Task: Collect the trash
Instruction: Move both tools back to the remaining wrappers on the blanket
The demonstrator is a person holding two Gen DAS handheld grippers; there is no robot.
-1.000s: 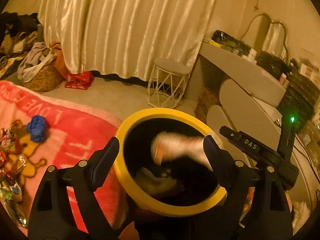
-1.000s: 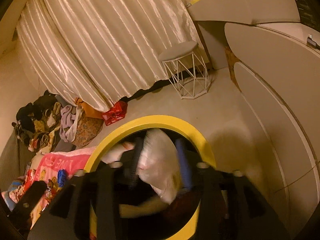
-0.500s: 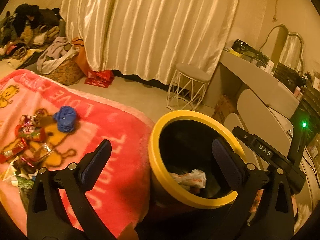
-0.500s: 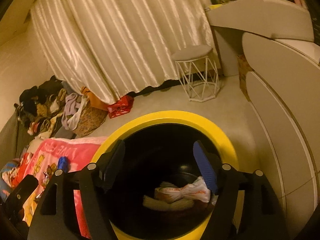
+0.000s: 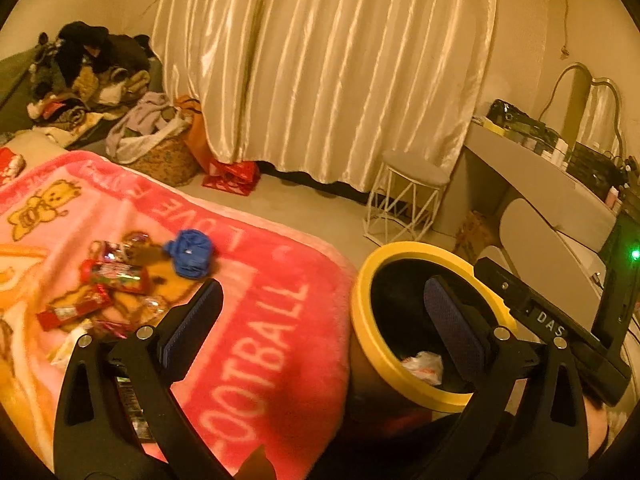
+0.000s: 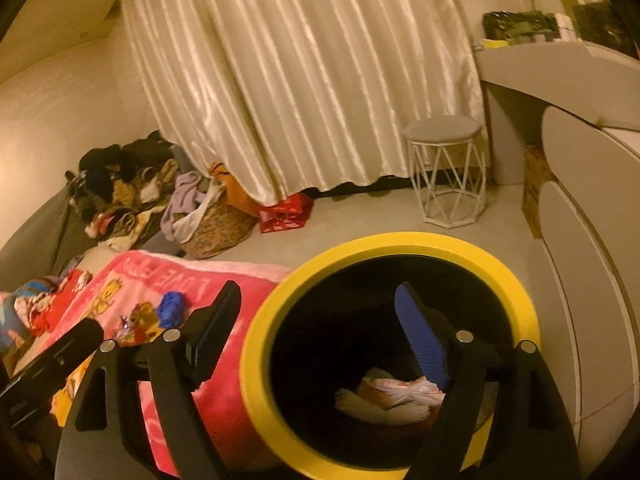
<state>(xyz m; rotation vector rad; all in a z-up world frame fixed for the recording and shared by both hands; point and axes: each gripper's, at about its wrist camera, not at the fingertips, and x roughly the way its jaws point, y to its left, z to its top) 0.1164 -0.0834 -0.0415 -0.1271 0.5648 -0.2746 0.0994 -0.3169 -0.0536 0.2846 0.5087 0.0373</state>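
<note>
Both tools are empty: the left tool (image 5: 320, 312) gapes wide and the right tool (image 6: 320, 320) is opening over the yellow-rimmed bin (image 6: 256, 344), crumpled trash (image 6: 396, 396) at its bottom. Looks like the drop's done, so next up is probably swinging back to the wrappers (image 5: 108, 280) on the pink blanket (image 5: 260, 320) and pinching one.

The blanket (image 5: 256, 320) is a fluffy, matt pink fleece, and the wrappers (image 5: 116, 276) lying on it look like glossy, crinkled foil or plastic, next to a blue wad (image 5: 190, 254) of soft, creased material. The bin (image 6: 384, 242) has a smooth, matt yellow plastic rim around a dark inside, where crumpled pale plastic-looking trash (image 6: 394, 394) lies. The curtain (image 5: 320, 60) is a shiny satin-like cloth in folds, the stool (image 5: 412, 194) has thin white metal wire legs, and the left gripper (image 5: 324, 312) and right gripper (image 6: 320, 320) are matt black plastic with ribbed blue pads (image 6: 420, 340) and bright metal screws.
</note>
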